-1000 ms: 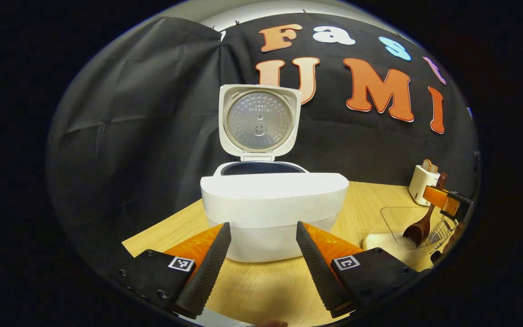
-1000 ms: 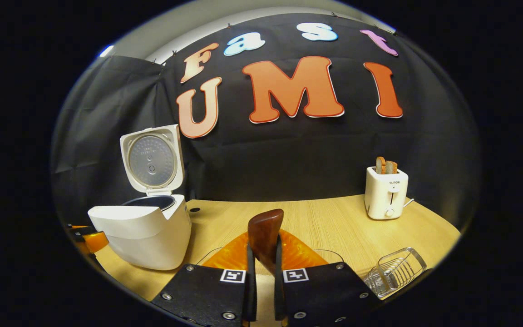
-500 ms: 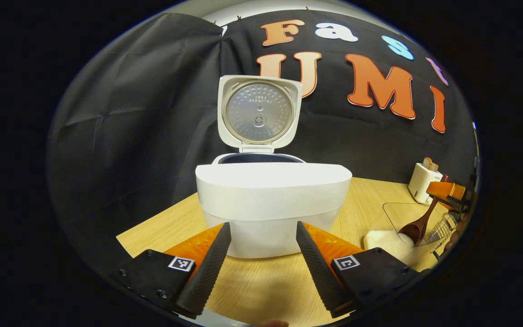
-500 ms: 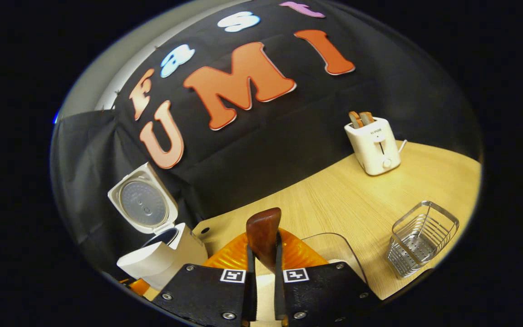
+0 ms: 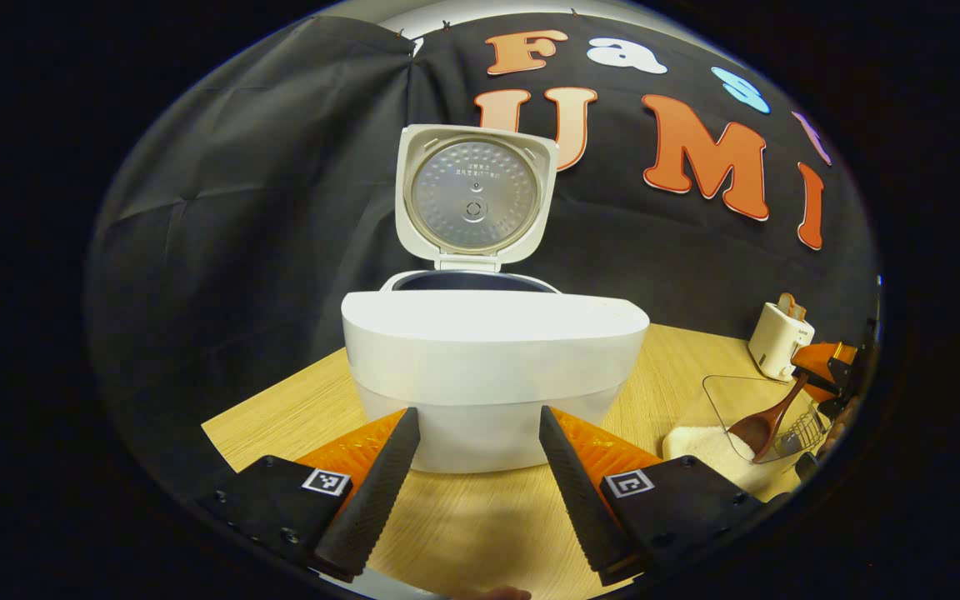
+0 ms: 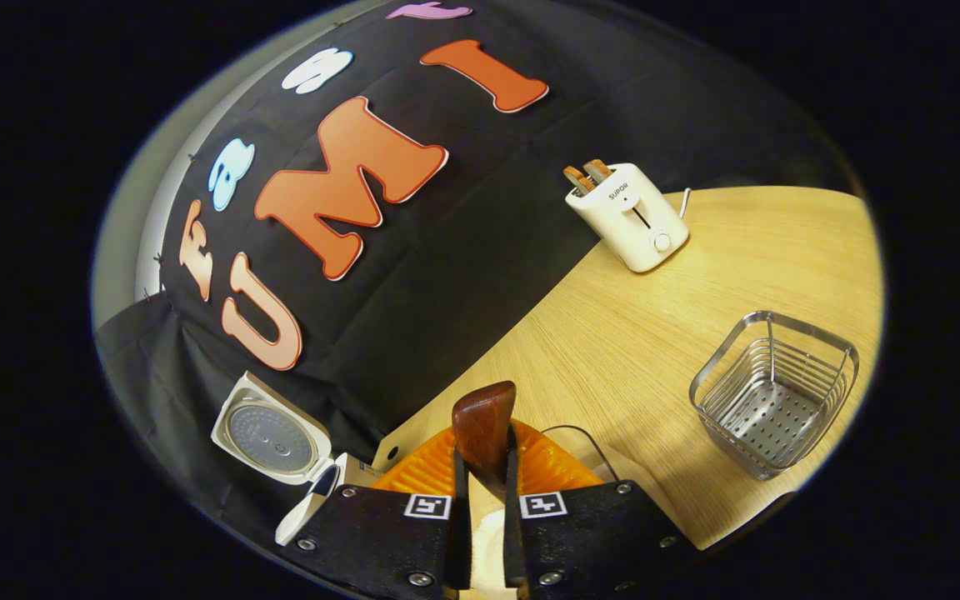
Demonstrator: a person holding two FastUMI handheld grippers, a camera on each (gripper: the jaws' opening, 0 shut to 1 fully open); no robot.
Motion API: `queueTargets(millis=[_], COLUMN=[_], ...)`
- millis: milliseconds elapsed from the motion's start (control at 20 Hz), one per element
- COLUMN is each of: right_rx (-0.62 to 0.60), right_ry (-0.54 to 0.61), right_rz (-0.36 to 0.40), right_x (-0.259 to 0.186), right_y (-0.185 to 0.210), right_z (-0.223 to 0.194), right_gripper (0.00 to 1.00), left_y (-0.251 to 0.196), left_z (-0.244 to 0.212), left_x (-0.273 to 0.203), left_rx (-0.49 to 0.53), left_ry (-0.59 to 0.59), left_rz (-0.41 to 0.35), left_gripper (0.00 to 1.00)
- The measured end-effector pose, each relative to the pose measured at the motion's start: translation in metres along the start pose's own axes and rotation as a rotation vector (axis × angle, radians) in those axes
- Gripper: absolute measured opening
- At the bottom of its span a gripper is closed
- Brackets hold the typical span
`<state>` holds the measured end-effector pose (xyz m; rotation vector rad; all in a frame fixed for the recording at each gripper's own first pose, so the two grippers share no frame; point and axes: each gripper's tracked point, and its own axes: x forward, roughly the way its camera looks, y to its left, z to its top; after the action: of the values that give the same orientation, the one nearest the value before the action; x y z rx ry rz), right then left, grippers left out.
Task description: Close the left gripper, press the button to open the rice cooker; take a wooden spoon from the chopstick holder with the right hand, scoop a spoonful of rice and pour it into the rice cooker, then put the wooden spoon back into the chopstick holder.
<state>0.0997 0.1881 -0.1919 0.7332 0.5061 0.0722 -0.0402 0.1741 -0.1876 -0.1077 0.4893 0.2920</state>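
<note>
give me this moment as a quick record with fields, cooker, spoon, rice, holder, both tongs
rice cooker: lid up, inner pot exposed
wooden spoon: bowl tilted down into the rice, handle clamped in the right tongs
rice: white heap in a clear container on the table
chopstick holder: wire basket, upright, nothing in it
left tongs: open, holding nothing, pointed at the cooker front
toaster: at the back by the wall, slices in the slots

Our left gripper [image 5: 477, 467] level, fingers [image 5: 372, 496] spread well apart, nothing between them. Our right gripper [image 6: 480, 533] rolled hard to one side, fingers [image 6: 458, 517] pressed close on both sides of wooden spoon [image 6: 484, 429] handle; also seen from left gripper view [image 5: 822, 371], tilted.
</note>
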Motion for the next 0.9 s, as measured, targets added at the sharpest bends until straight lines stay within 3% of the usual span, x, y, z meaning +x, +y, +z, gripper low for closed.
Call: queueTargets(millis=[300,600,900], right_rx=[0.146,0.373,0.479], right_ry=[0.053,0.142,0.125], right_rz=[0.023,0.078,0.163], right_x=[0.003,0.008,0.0], right_y=[-0.002,-0.007,0.009], right_z=[-0.008,-0.013,0.018], right_gripper=[0.15,0.15,0.15], left_y=[-0.006,-0.011,-0.015], left_z=[0.027,0.037,0.056], left_x=[-0.011,-0.009,-0.012], left_rx=[0.007,0.0,-0.003], left_ry=[-0.076,-0.093,-0.134], left_rz=[0.003,0.014,0.014], left_gripper=[0.95,0.95,0.97])
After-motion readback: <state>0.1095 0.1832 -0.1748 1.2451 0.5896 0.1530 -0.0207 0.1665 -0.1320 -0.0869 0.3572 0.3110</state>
